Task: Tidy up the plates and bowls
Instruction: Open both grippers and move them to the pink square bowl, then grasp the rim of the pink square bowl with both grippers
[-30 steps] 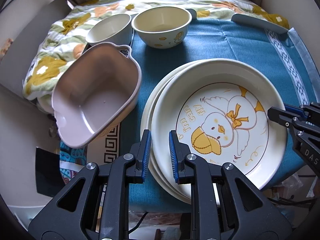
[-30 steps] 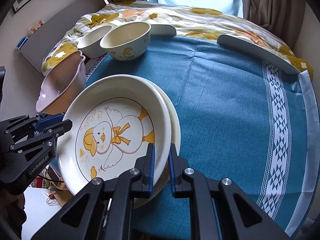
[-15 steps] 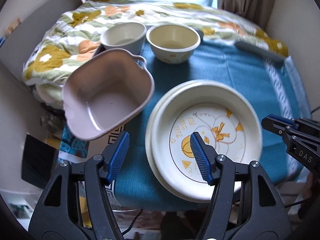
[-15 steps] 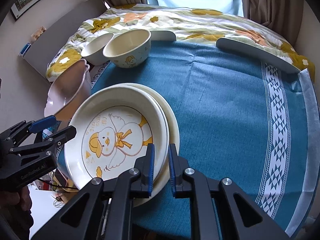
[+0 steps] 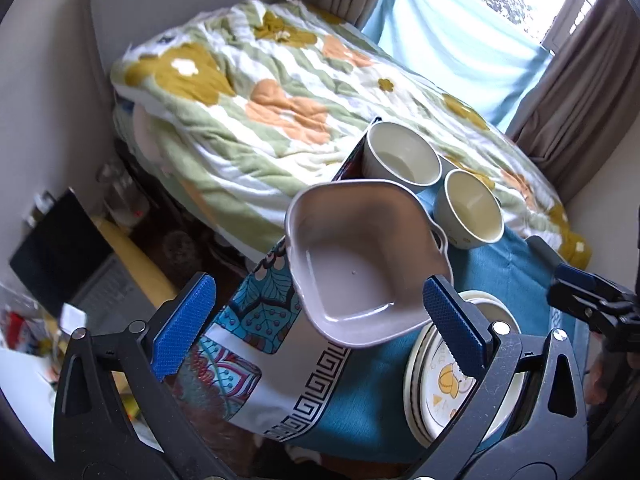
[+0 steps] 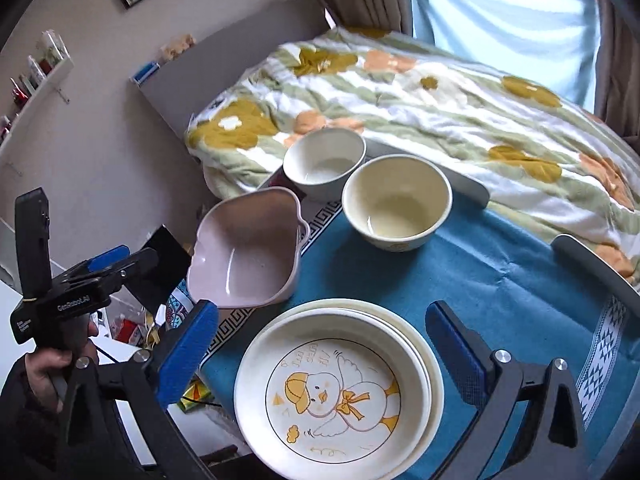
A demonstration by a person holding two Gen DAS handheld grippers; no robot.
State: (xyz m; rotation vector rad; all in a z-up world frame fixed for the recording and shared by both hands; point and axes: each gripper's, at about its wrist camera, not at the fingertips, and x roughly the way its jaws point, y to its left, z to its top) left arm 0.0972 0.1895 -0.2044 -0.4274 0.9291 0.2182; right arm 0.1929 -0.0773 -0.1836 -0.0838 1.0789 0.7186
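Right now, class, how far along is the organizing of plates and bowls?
Done: the duck plate sits stacked on other plates. In hand: nothing; left gripper and right gripper have open jaws. Left: pink bowl, white bowl and cream bowl stand separate.

Two round bowls stood on the table, a white one (image 6: 324,162) and a cream one (image 6: 397,200), plus one pink squarish dish (image 6: 246,250). Two plates lay stacked, the duck plate (image 6: 332,394) atop a plain plate (image 6: 434,364)
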